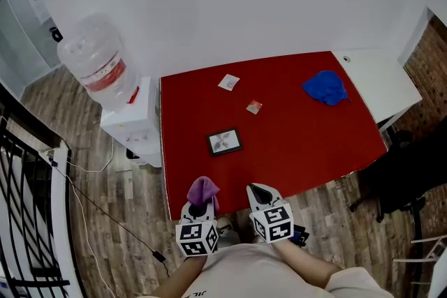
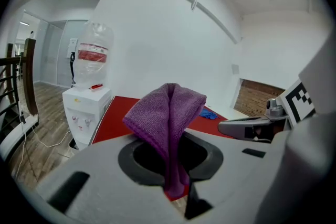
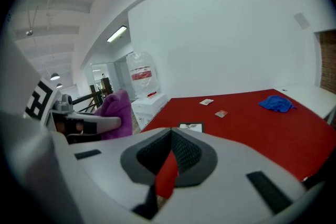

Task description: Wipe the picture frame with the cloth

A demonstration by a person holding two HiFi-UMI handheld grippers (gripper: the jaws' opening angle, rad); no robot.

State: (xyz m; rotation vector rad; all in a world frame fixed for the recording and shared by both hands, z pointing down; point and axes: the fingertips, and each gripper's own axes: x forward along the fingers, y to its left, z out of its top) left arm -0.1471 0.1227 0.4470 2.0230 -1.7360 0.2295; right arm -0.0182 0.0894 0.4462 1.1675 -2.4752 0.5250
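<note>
Picture frame (image 1: 225, 142) lies flat mid-worktop (image 1: 300, 143), twelve o'clock of both tongs; probably light, stiff, slippery: pin an edge. Left tongs (image 1: 200, 206) clamp the soft cloth (image 1: 203, 188); right tongs (image 1: 255, 190) are together, empty.

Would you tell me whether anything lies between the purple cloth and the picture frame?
Nothing visible: only bare red table separates the left gripper's purple cloth from the picture frame; both cards lie beyond it.
</note>
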